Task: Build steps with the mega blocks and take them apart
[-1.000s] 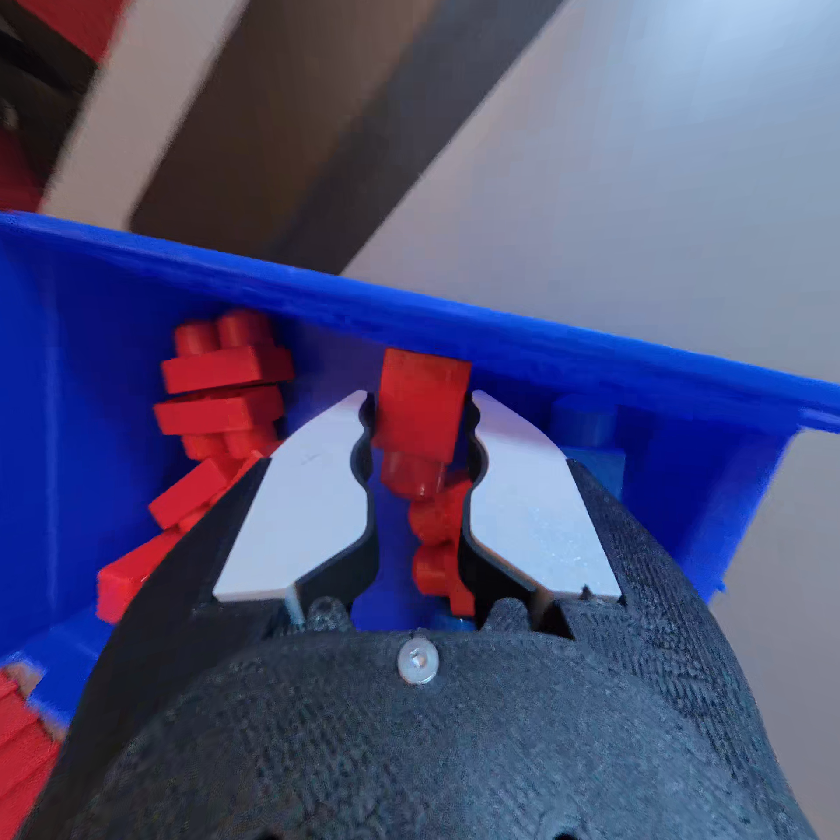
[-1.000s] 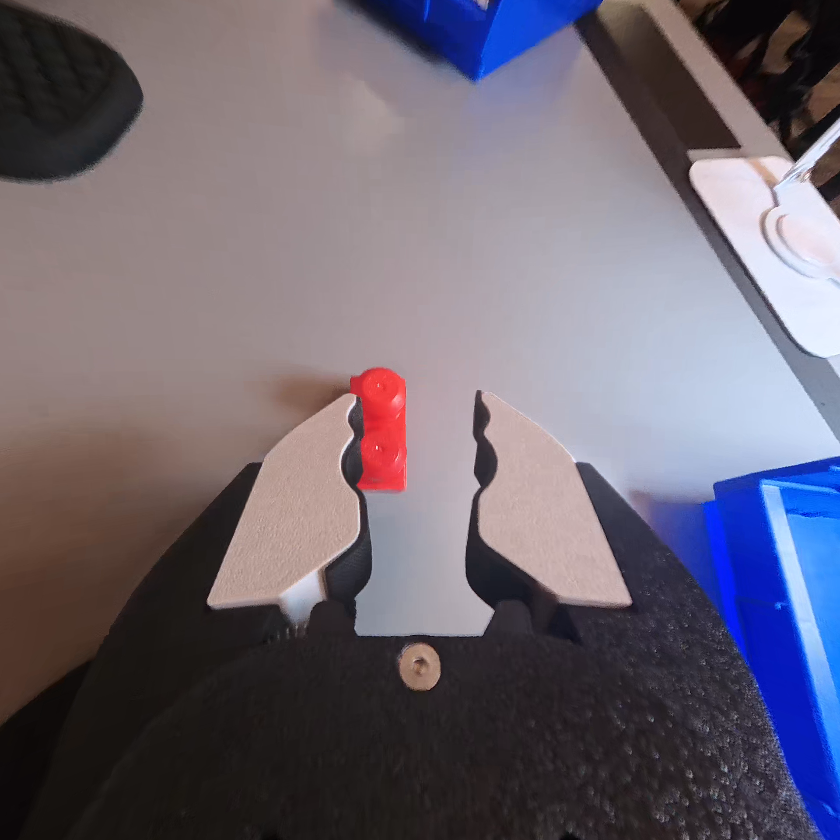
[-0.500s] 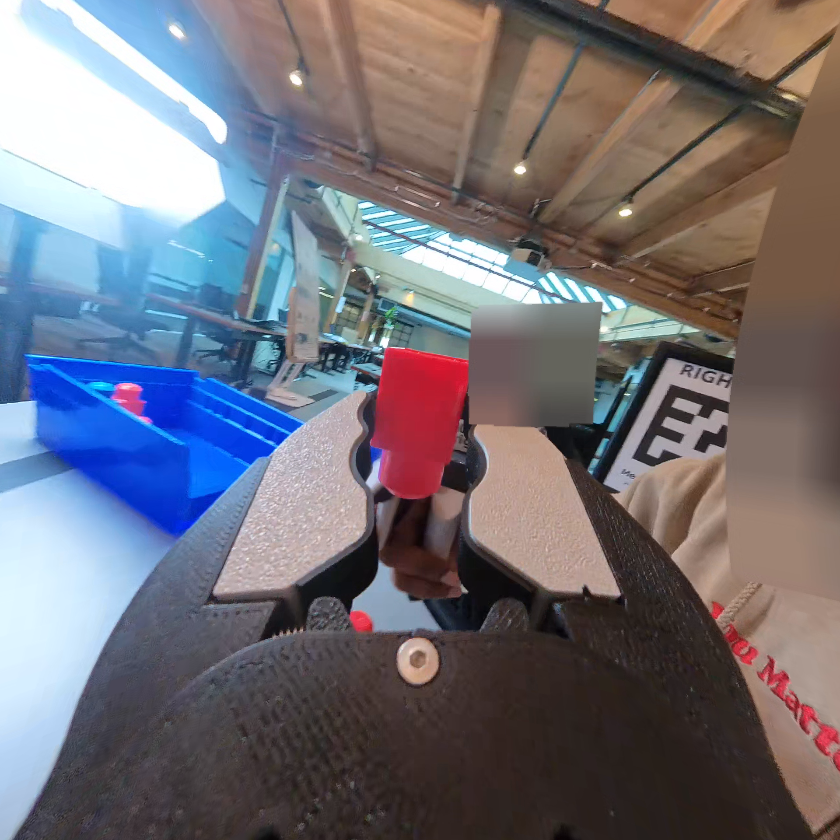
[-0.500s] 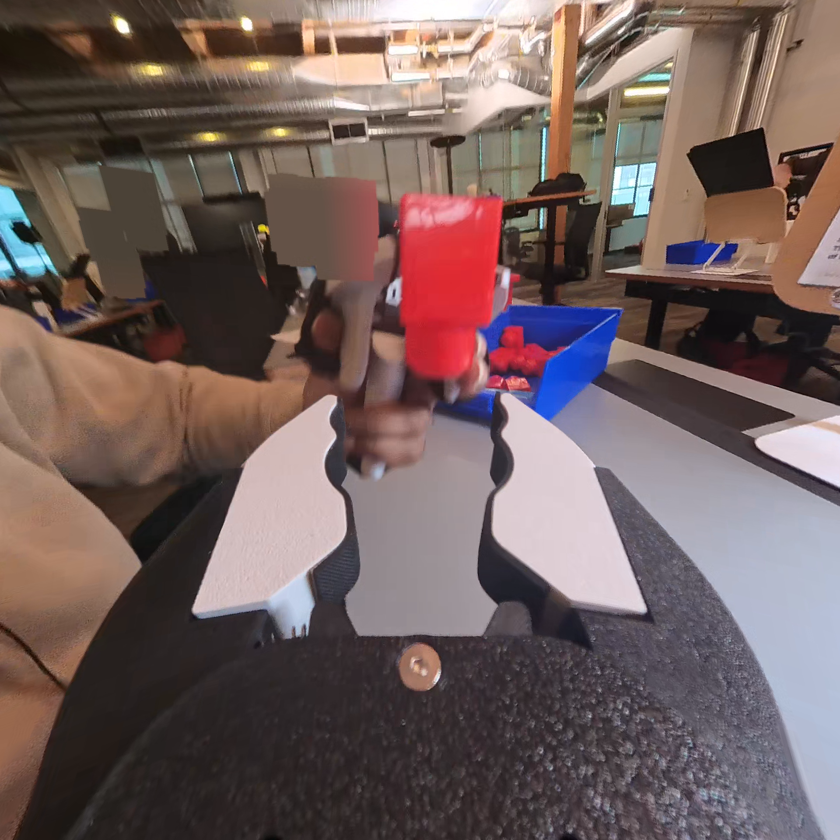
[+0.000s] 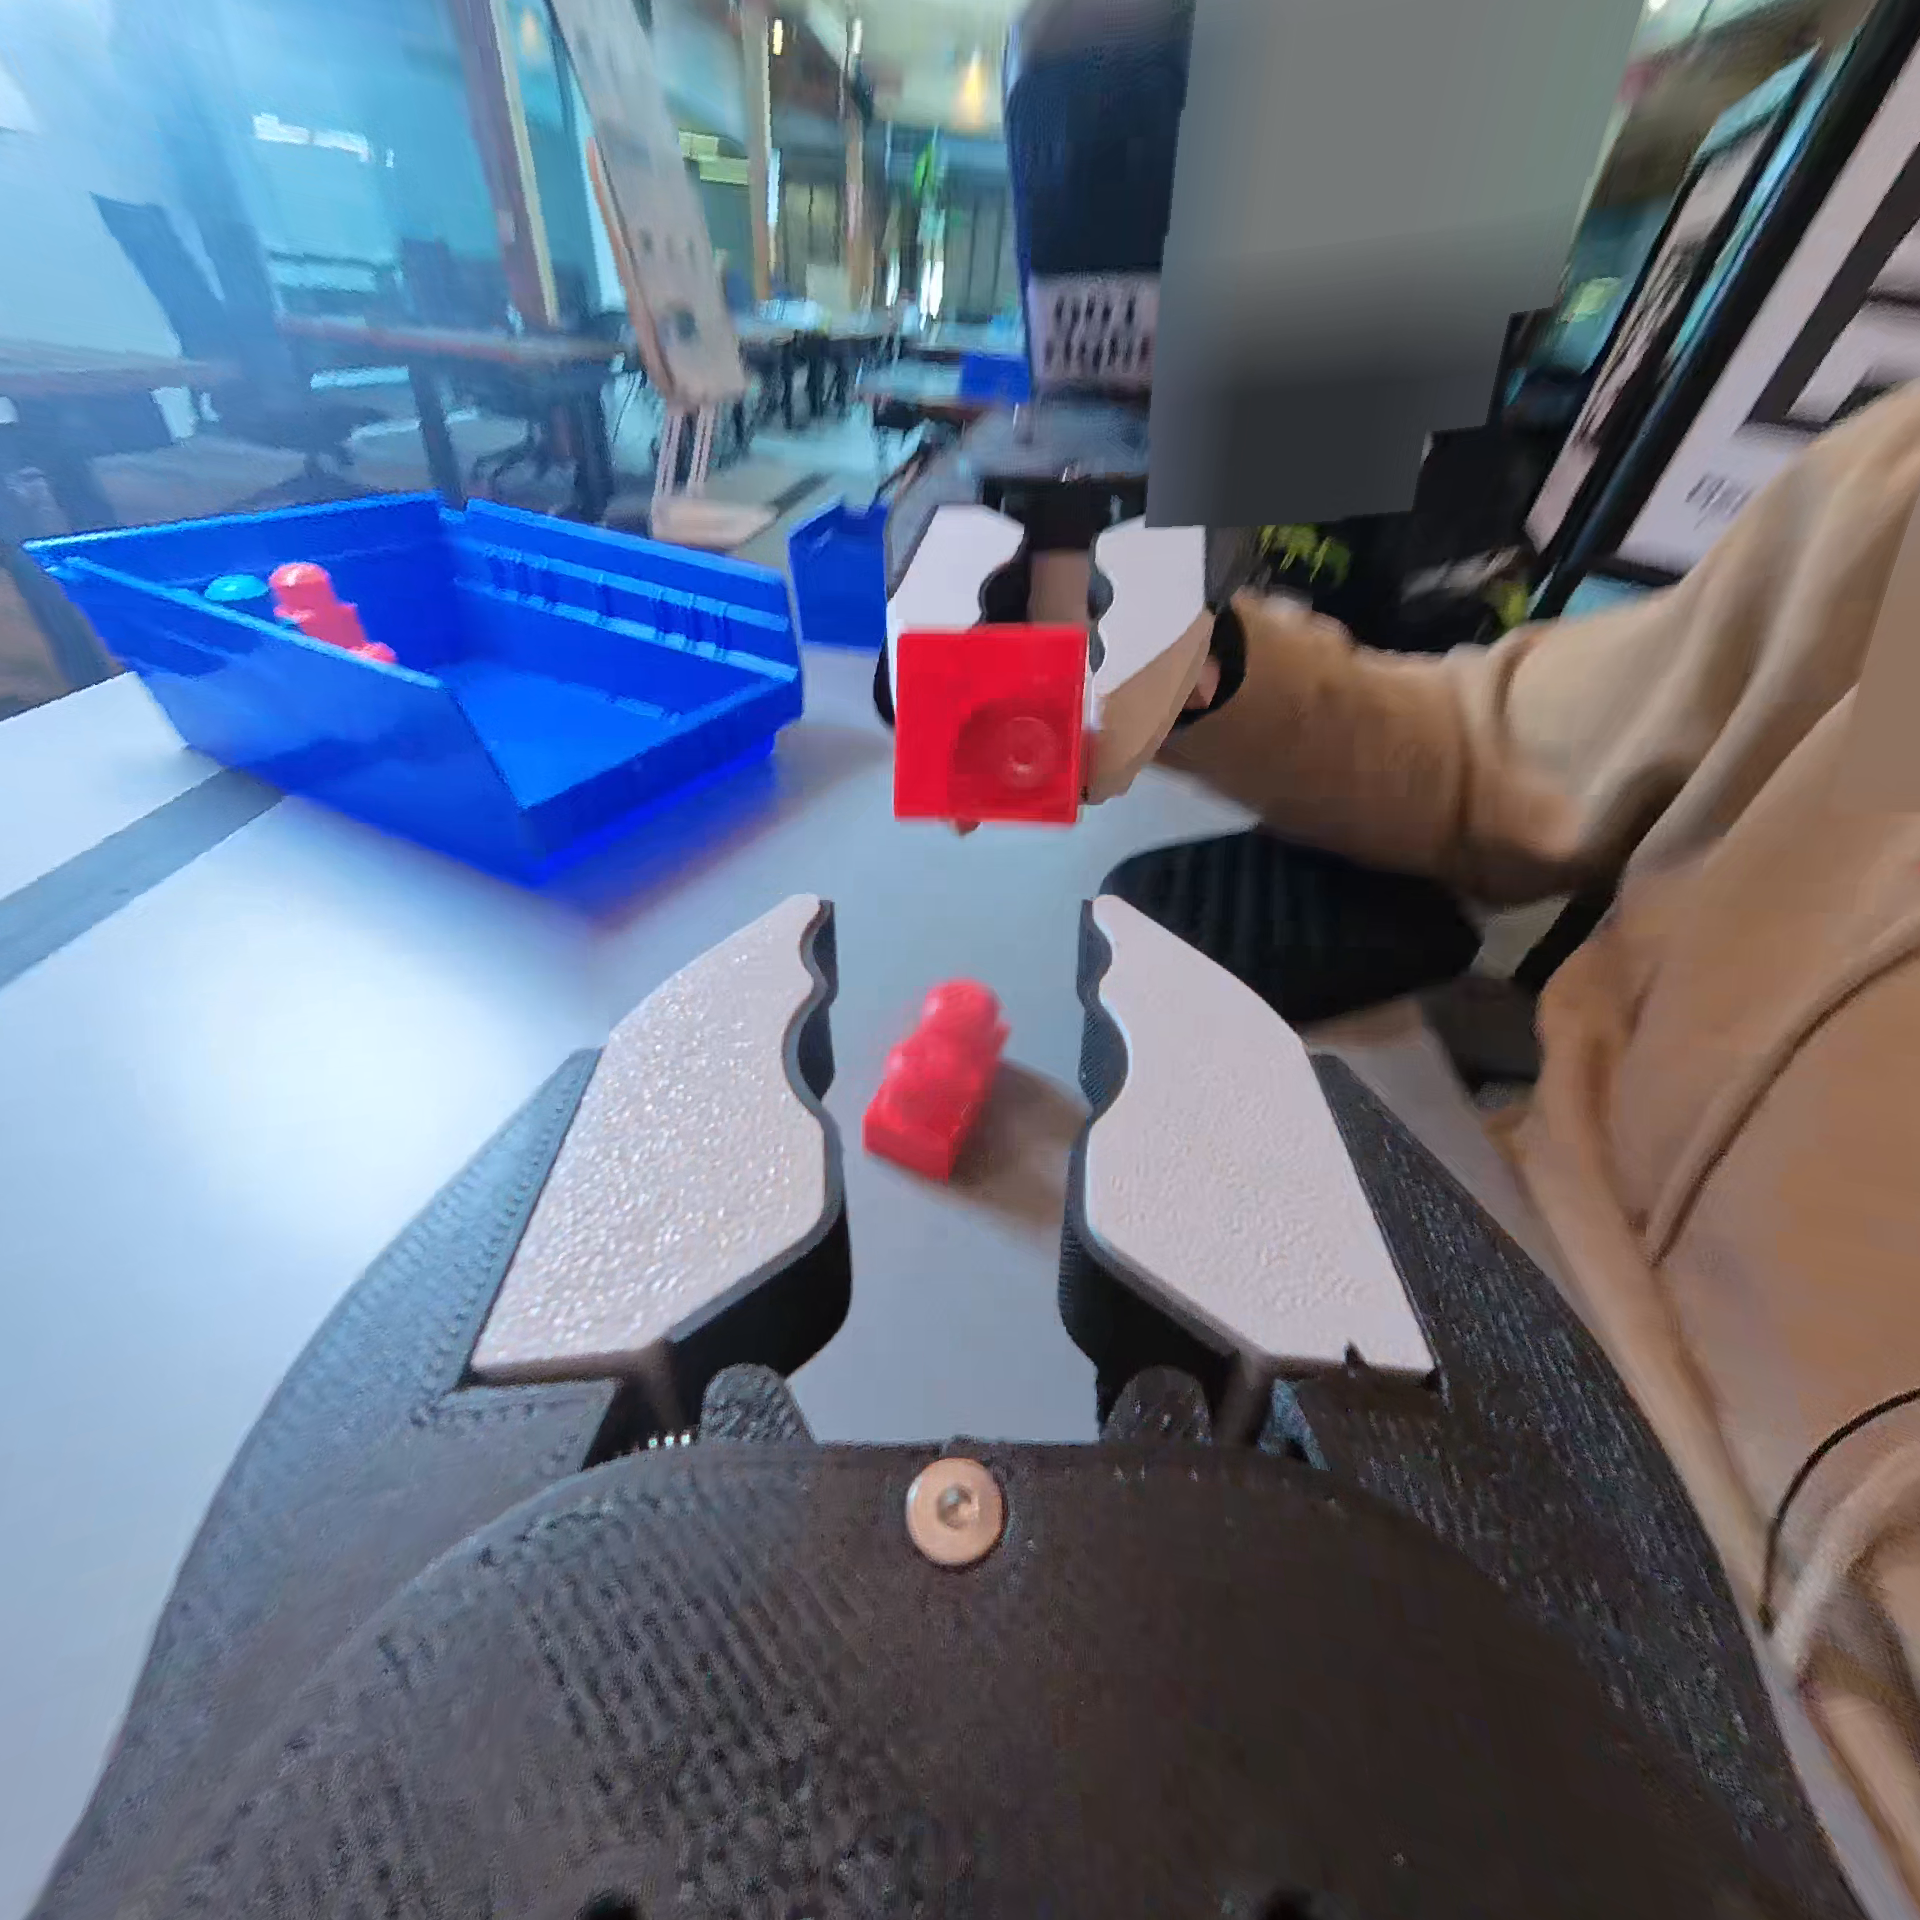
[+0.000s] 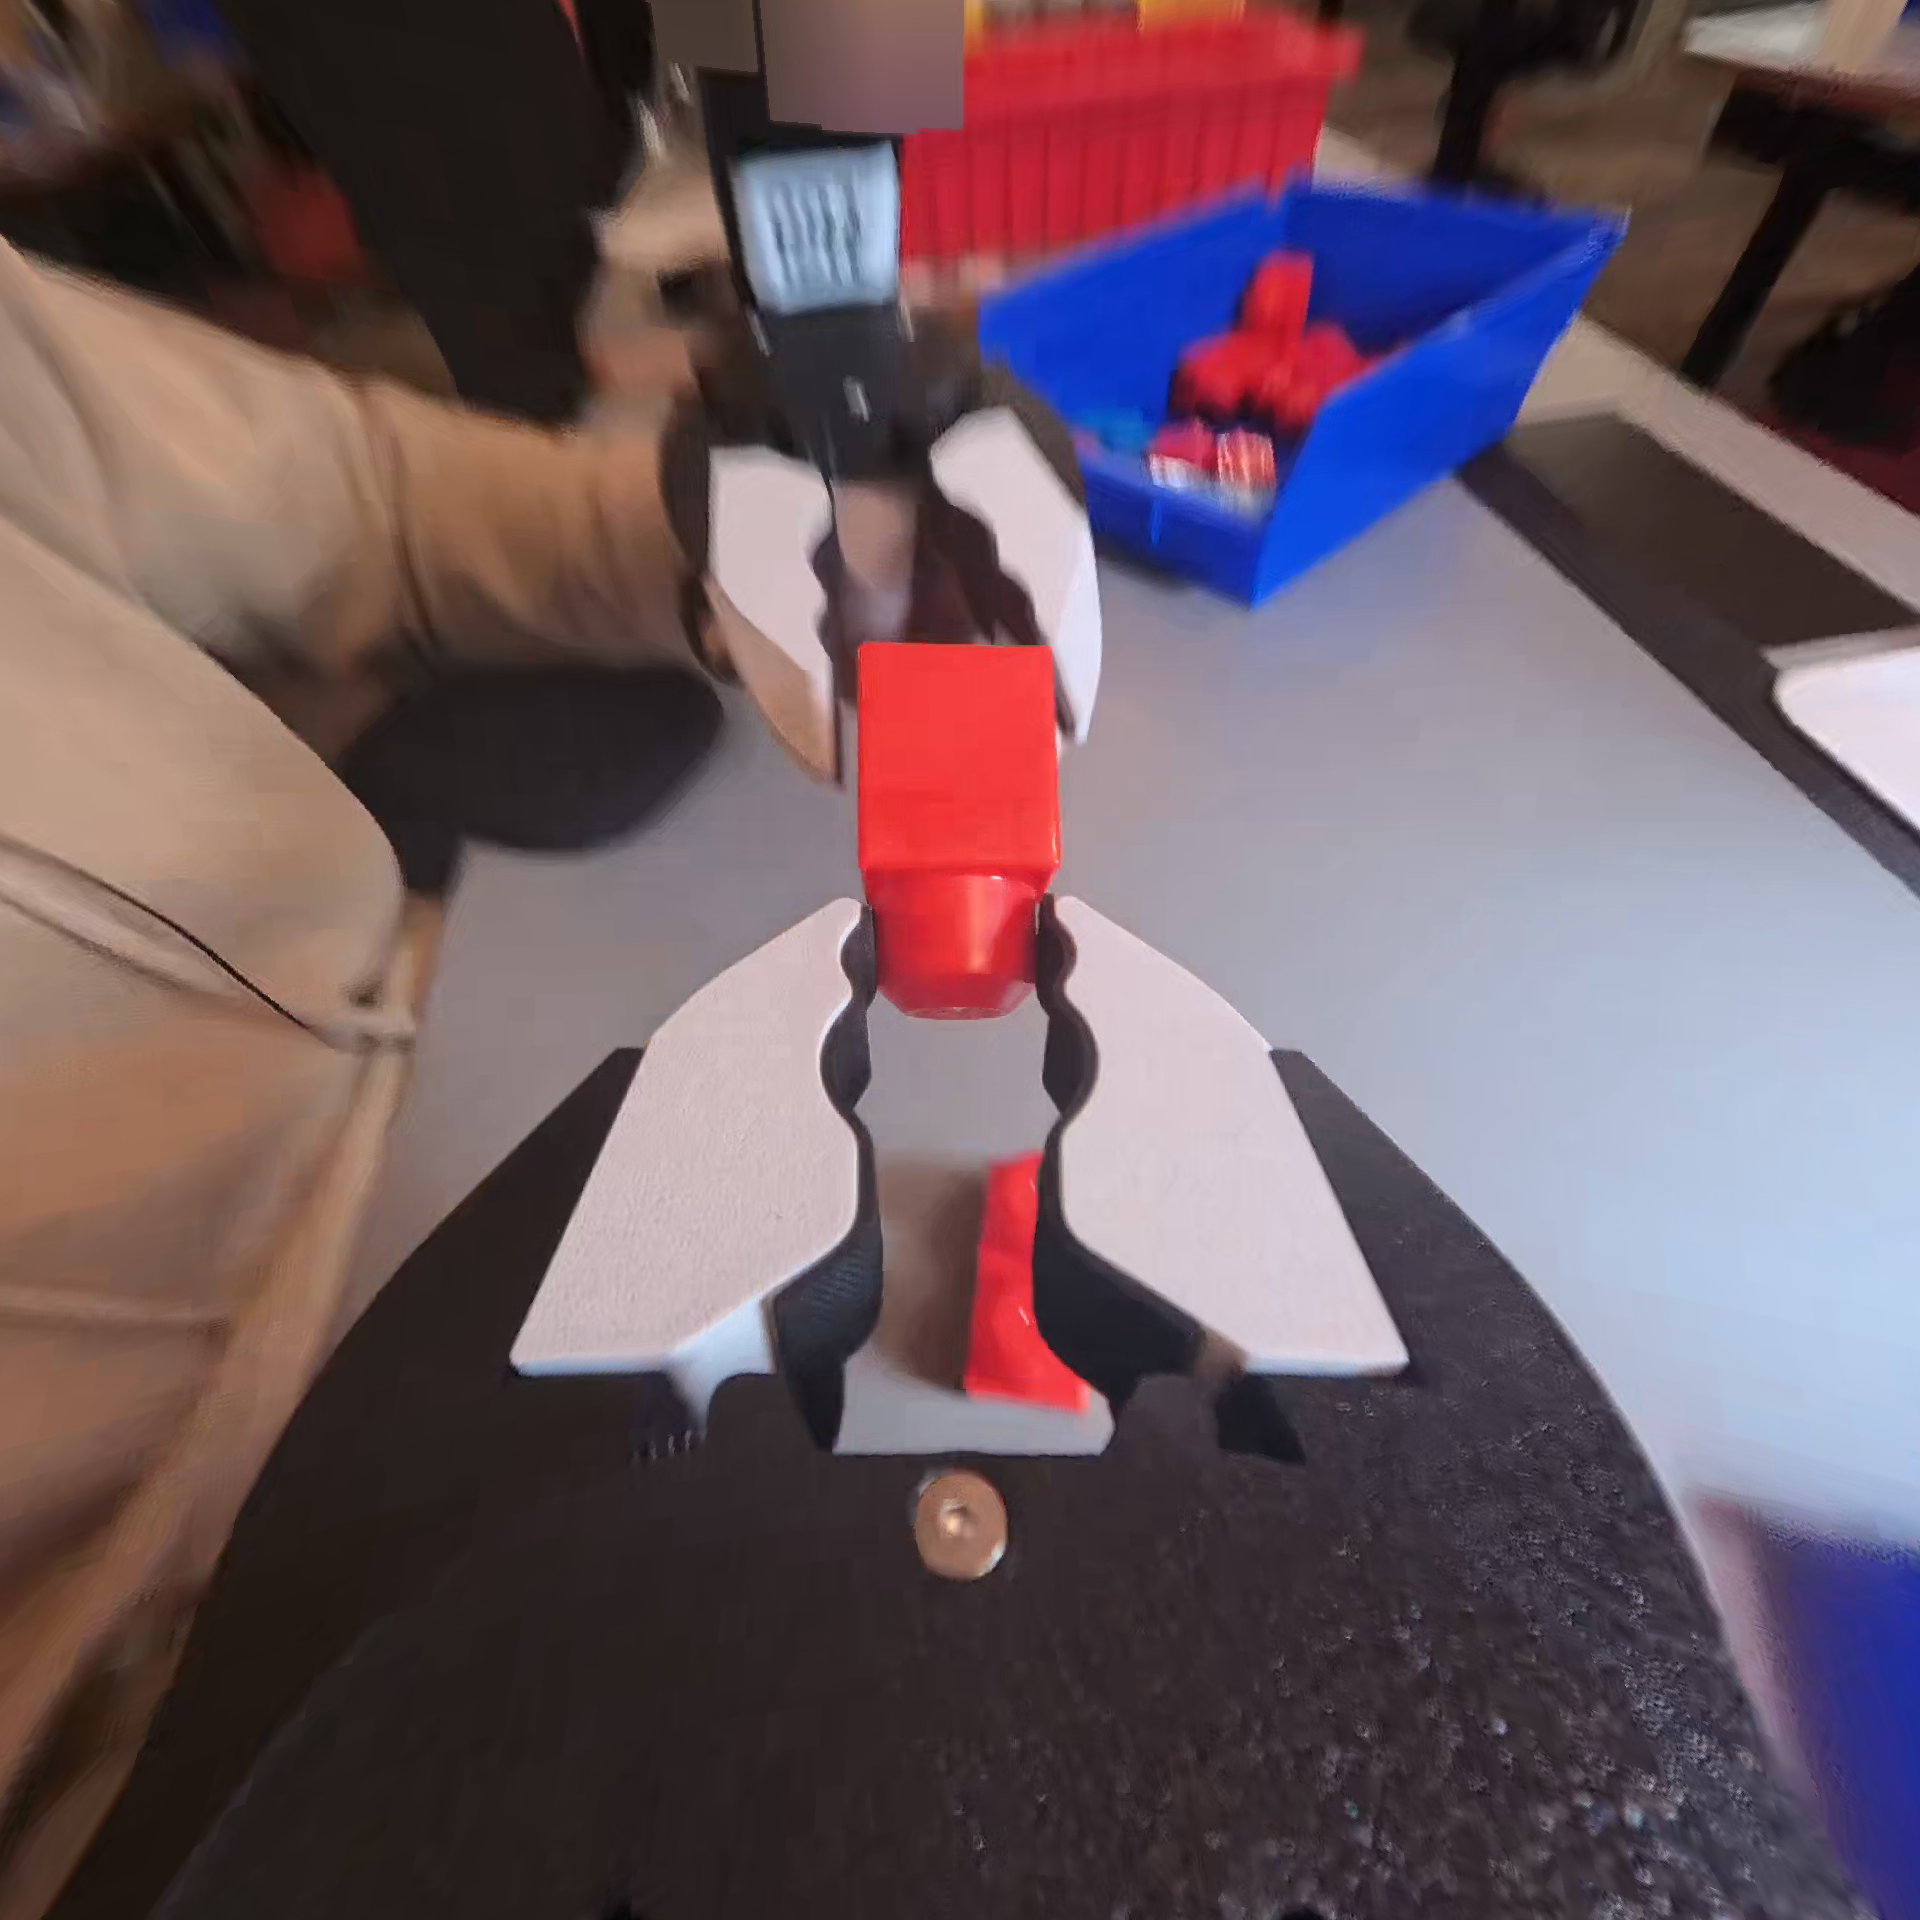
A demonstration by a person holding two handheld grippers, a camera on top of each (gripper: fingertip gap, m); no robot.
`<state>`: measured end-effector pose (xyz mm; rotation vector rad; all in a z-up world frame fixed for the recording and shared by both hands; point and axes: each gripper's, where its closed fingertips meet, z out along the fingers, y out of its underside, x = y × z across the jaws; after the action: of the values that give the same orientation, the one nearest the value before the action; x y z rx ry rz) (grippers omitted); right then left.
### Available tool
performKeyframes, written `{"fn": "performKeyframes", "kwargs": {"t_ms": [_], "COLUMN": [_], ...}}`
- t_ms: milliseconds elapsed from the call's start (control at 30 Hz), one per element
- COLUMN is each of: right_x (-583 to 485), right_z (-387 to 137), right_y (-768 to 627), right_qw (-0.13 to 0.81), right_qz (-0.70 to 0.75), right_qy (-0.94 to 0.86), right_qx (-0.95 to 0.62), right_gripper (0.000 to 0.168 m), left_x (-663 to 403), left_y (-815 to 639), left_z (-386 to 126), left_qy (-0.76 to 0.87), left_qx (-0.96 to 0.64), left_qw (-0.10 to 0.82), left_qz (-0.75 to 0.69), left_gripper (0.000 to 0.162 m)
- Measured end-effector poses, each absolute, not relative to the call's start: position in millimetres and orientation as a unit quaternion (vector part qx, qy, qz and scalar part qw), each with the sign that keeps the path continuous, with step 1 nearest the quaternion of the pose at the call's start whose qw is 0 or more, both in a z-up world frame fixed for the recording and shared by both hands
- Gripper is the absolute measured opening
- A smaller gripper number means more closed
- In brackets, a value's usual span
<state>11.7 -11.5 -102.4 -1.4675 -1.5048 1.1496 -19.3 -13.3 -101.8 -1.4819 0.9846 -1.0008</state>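
My right gripper (image 6: 956,925) is shut on the stud of a red one-stud block (image 6: 956,758) and holds it in the air over the grey table (image 6: 1455,935). In the left wrist view the same block (image 5: 987,727) faces me, with the right gripper (image 5: 1039,613) behind it. My left gripper (image 5: 956,914) is open and empty, just short of that block. In the right wrist view the left gripper (image 6: 951,717) flanks the block's far end. A red two-stud block (image 5: 935,1081) lies on the table under both grippers and also shows in the right wrist view (image 6: 1013,1288).
A blue bin (image 5: 468,748) with a red piece (image 5: 312,613) stands at the left. Another blue bin (image 6: 1351,499) holds several red blocks (image 6: 1257,364). A black pad (image 5: 1288,914) lies near a person's beige sleeve (image 5: 1455,727). A white flat object (image 6: 1860,717) lies at the right edge. The gap from one gripper's tips to the other's is roughly 4 cm.
Half a second ago my left gripper held the red one-stud block and my right was open. Now the right grips its stud and the left has opened. Both views have tilted down toward the table.
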Motion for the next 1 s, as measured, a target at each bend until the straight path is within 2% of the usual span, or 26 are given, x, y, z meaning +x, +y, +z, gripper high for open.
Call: {"fn": "performKeyframes", "kwargs": {"t_ms": [133,167,233,267,333,400,433,467,567,600,700,867,1000], "right_x": [14,11,10,10,7,5,7,11,21,22,19,37,51], "right_z": [-150,-155,-161,-161,-147,-111,-89,-71,-58,-64,-91,-180,-223], "right_y": [-16,-21,-22,-20,-19,-23,-26,-24,-8,-7,-14,6,8], "right_qw": [0.328,0.319,0.319,0.331,0.362,0.412,0.429,0.444,0.466,0.459,0.431,0.342,0.255], "right_qz": [0.314,0.308,0.286,0.28,0.321,0.42,0.477,0.519,0.536,0.528,0.484,0.243,0.193], "right_qy": [-0.672,-0.68,-0.693,-0.695,-0.675,-0.621,-0.583,-0.548,-0.508,-0.514,-0.564,-0.69,-0.706], "right_qx": [-0.585,-0.584,-0.58,-0.573,-0.557,-0.518,-0.498,-0.483,-0.488,-0.497,-0.513,-0.59,-0.632], "right_gripper": [0.029,0.029,0.029,0.03,0.03,0.027,0.009,0.01,0.038,0.044,0.045,0.055,0.057], "left_x": [-8,-5,-3,-3,-4,-4,-2,-1,-2,-4,-5,-4,-5], "left_y": [-21,-24,-23,-20,-18,-20,-22,-23,-21,-19,-16,-14,-11], "left_z": [-135,-145,-162,-165,-158,-148,-146,-143,-123,-117,-116,-119,-123], "left_qy": [0.499,0.517,0.541,0.538,0.512,0.479,0.469,0.457,0.399,0.381,0.372,0.376,0.374], "left_qx": [-0.649,-0.653,-0.659,-0.661,-0.66,-0.646,-0.638,-0.63,-0.605,-0.599,-0.598,-0.601,-0.605], "left_qw": [0.475,0.462,0.453,0.458,0.468,0.476,0.476,0.482,0.501,0.508,0.519,0.531,0.53], "left_qz": [-0.324,-0.306,-0.261,-0.253,-0.289,-0.355,-0.382,-0.402,-0.472,-0.488,-0.484,-0.465,-0.461], "left_gripper": [0.055,0.053,0.038,0.037,0.036,0.036,0.036,0.036,0.036,0.036,0.036,0.036,0.036]}}
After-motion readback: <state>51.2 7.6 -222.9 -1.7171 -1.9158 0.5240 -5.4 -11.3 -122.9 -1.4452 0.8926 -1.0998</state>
